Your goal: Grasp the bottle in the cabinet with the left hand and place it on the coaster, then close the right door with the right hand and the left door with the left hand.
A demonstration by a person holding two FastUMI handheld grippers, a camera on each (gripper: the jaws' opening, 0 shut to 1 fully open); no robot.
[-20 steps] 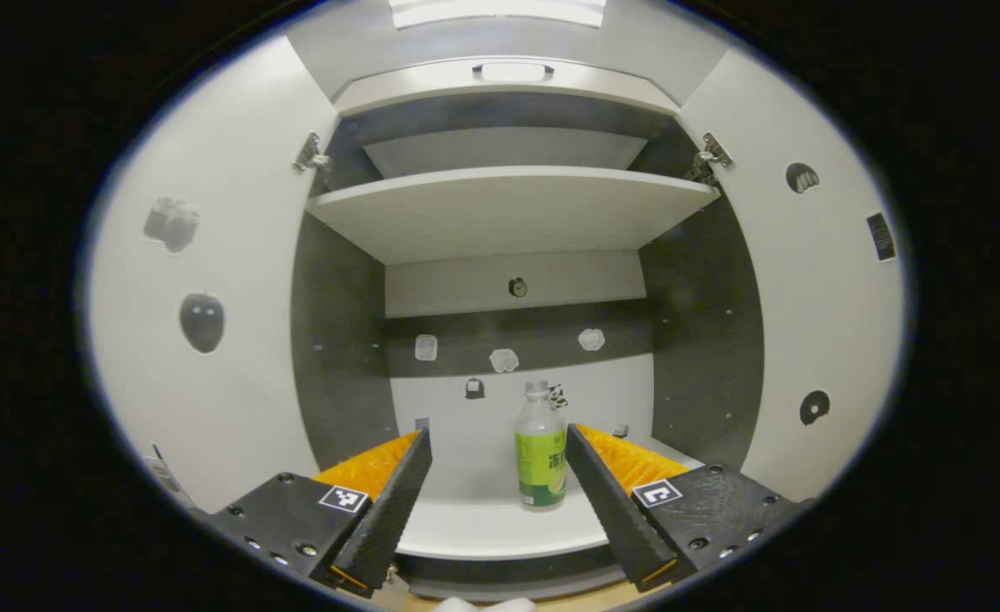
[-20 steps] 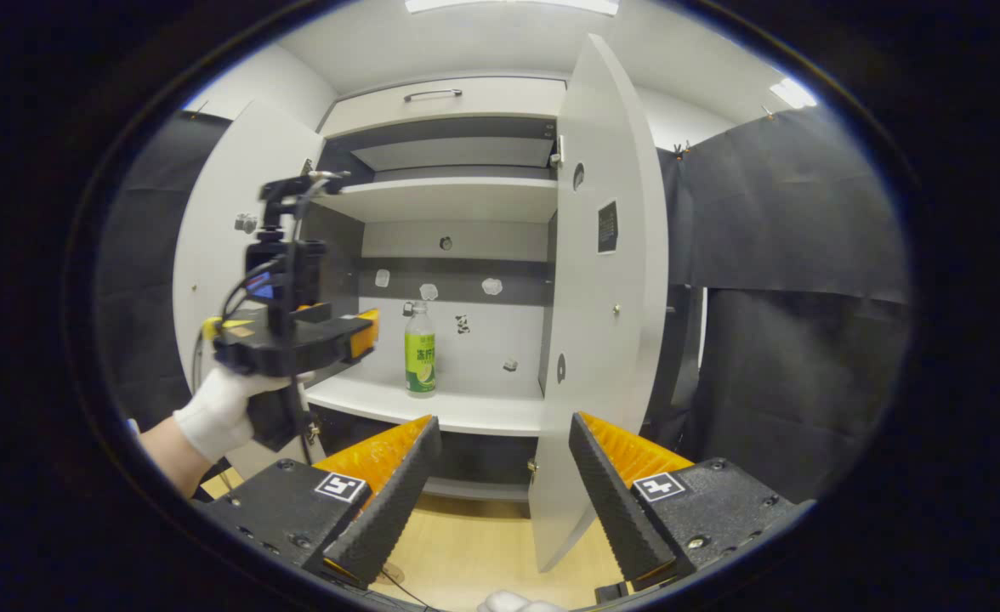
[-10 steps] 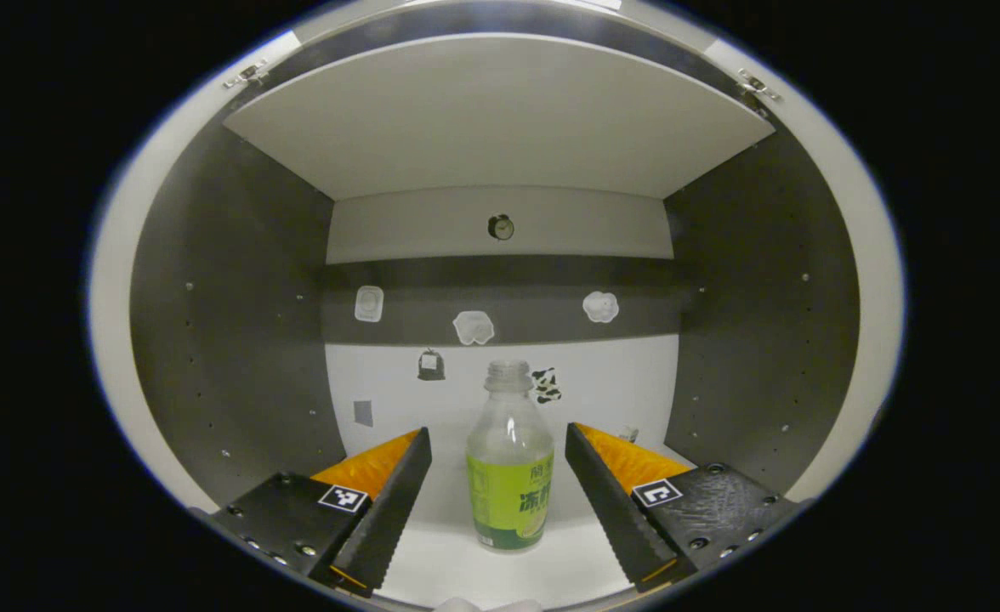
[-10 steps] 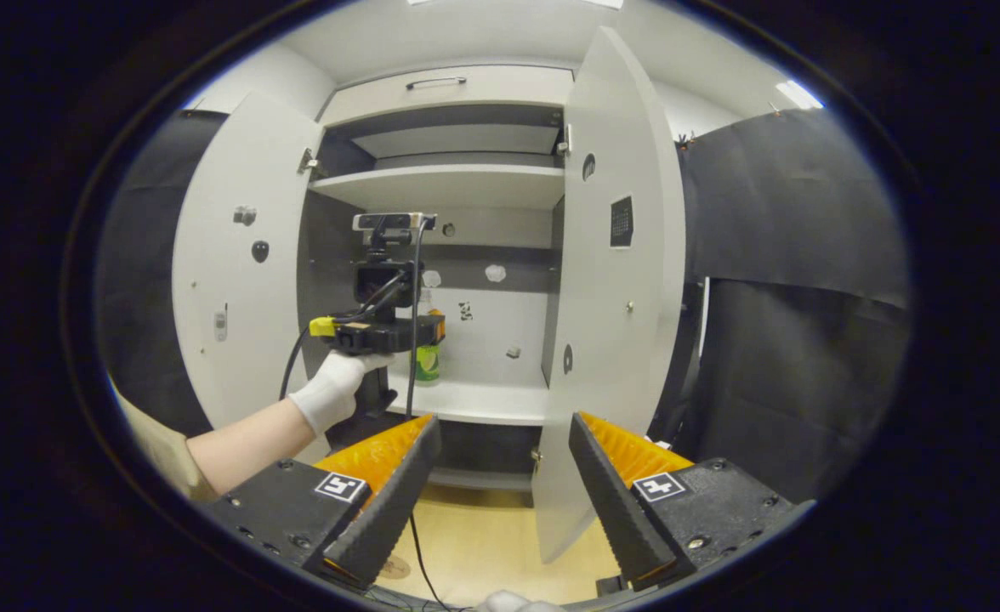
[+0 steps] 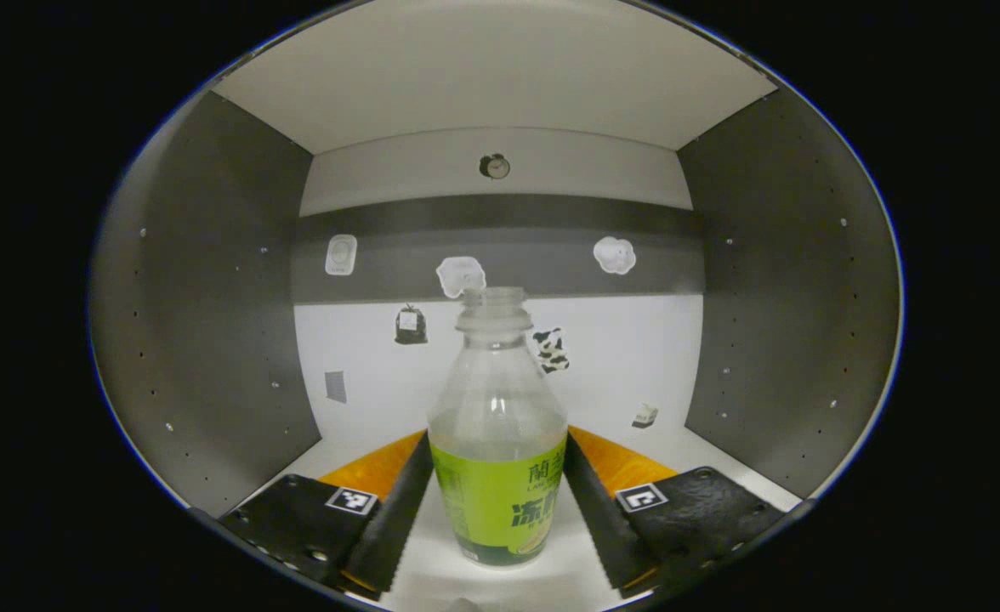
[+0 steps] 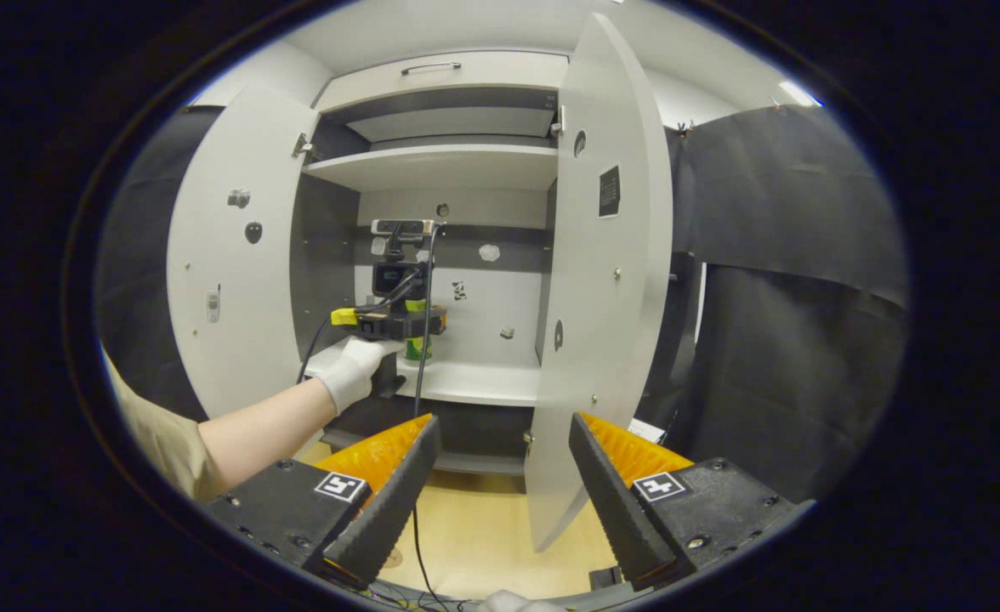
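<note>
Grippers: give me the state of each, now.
Left gripper: open around the bottle, fingers either side, no squeeze visible.
Right gripper: open, empty.

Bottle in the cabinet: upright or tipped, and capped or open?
Upright. The bottle stands on the cabinet shelf, neck straight up between the left gripper fingers. No cap shows on its bare threaded mouth.

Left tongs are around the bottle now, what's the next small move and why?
Probably close the left tongs on the bottle. It stands upright on the cabinet shelf between the two fingers, which flank its green label at mid-height, so squeezing there should secure it before lifting.
</note>
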